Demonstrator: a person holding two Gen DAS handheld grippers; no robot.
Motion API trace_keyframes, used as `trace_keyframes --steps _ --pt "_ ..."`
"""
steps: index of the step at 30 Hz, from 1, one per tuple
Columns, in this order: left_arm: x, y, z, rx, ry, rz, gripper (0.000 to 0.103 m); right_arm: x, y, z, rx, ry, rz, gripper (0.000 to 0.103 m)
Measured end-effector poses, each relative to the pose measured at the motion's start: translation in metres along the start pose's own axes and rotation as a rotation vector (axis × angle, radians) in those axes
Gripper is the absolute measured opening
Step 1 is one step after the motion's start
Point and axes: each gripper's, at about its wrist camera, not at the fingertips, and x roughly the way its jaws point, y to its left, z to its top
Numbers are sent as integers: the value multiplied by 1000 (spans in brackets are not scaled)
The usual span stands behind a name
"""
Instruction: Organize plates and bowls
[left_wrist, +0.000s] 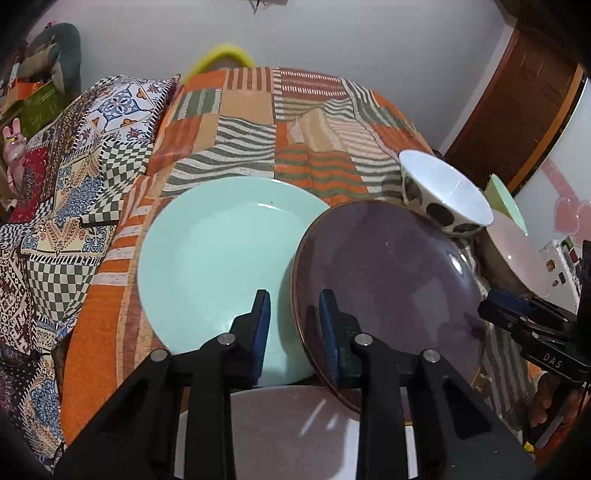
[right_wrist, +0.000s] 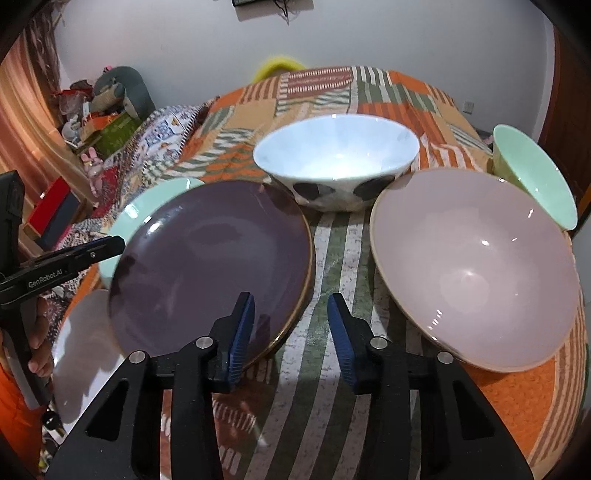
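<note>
A dark purple plate (left_wrist: 384, 288) (right_wrist: 210, 269) hangs tilted over the bed, its left edge between the fingers of my left gripper (left_wrist: 295, 325), which is shut on it. It overlaps a mint green plate (left_wrist: 218, 269) (right_wrist: 155, 199) and a pale pink plate (left_wrist: 295, 424) (right_wrist: 85, 350) below. My right gripper (right_wrist: 291, 332) is open and empty over the striped bedspread, its left finger at the purple plate's near rim. A white spotted bowl (right_wrist: 336, 162) (left_wrist: 443, 192), a large pink bowl (right_wrist: 476, 266) (left_wrist: 521, 251) and a mint green bowl (right_wrist: 535, 173) stand beyond.
Everything rests on a bed with an orange and green patchwork spread (right_wrist: 332, 258). A patterned pillow or quilt (left_wrist: 74, 177) lies at the left. Clutter and boxes (right_wrist: 107, 122) sit at the far left by the wall. A wooden door (left_wrist: 524, 107) stands at the right.
</note>
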Motion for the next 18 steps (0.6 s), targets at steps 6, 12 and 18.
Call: trace_keyframes --steps 6,12,18 --pt "12 3 -1 -16 26 -23 21 8 -1 5 11 25 18 33" --pt "16 6 0 -32 34 -56 18 18 1 8 16 50 53 27" --pt "14 3 1 -34 55 -44 15 14 -1 8 28 43 62 20"
